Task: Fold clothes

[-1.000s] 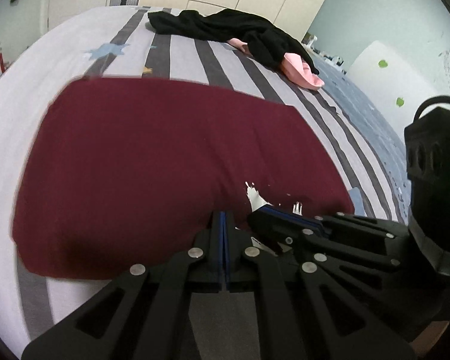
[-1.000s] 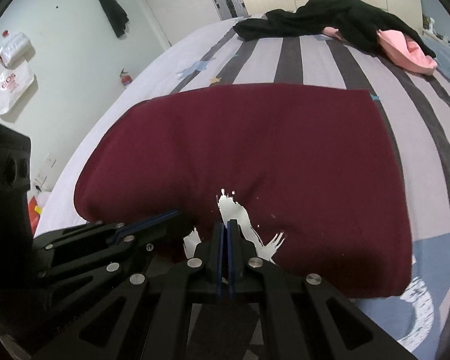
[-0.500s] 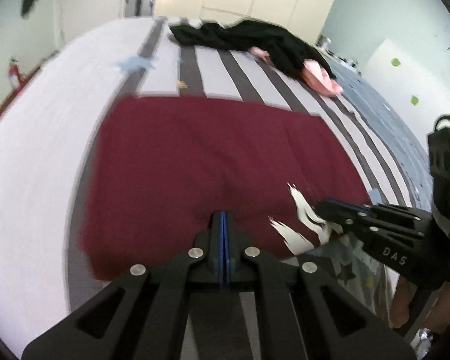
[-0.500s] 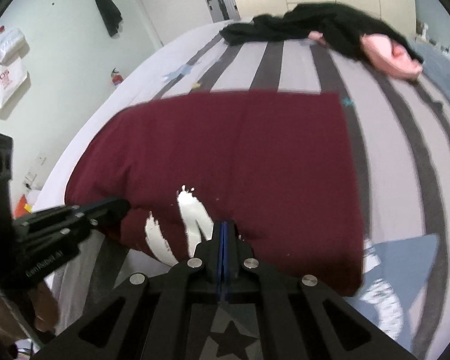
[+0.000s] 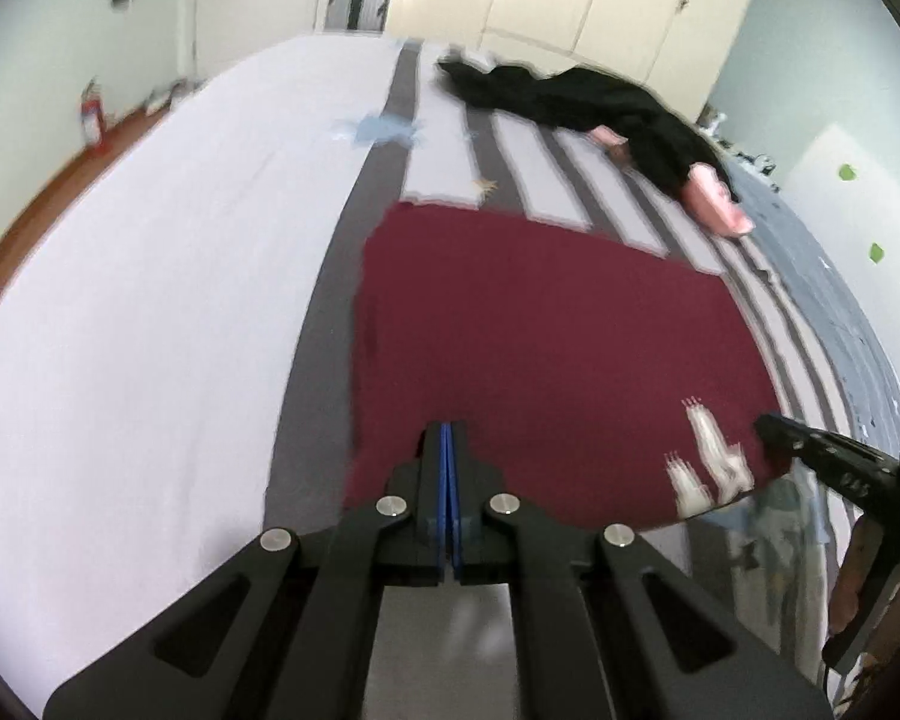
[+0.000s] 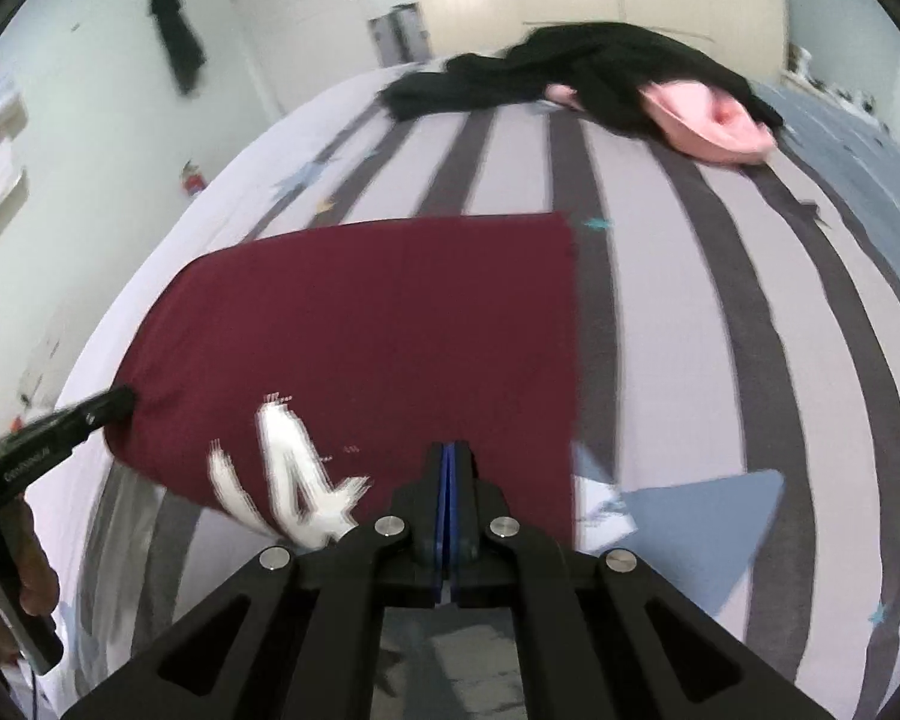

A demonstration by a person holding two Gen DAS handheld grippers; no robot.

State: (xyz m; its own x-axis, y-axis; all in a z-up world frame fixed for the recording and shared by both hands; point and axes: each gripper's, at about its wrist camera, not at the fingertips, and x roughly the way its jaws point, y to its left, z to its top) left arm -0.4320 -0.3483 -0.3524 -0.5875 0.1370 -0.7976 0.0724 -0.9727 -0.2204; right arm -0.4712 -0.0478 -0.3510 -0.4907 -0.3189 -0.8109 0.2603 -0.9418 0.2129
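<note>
Both grippers (image 5: 446, 450) (image 6: 446, 468) clamp the maroon shirt's (image 6: 360, 324) near hem, its print nearest.

White number "14" stood printed on maroon garment (image 6: 390, 348) near its bed-edge hem; lettering on left gripper (image 6: 123, 405) blurred, unreadable.

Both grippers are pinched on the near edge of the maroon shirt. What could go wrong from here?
1. The left gripper and right gripper hold only the hem of the maroon shirt with white print; it may slip.
2. Pulling unevenly could skew the fold.
3. The black clothing pile beyond limits room.
</note>
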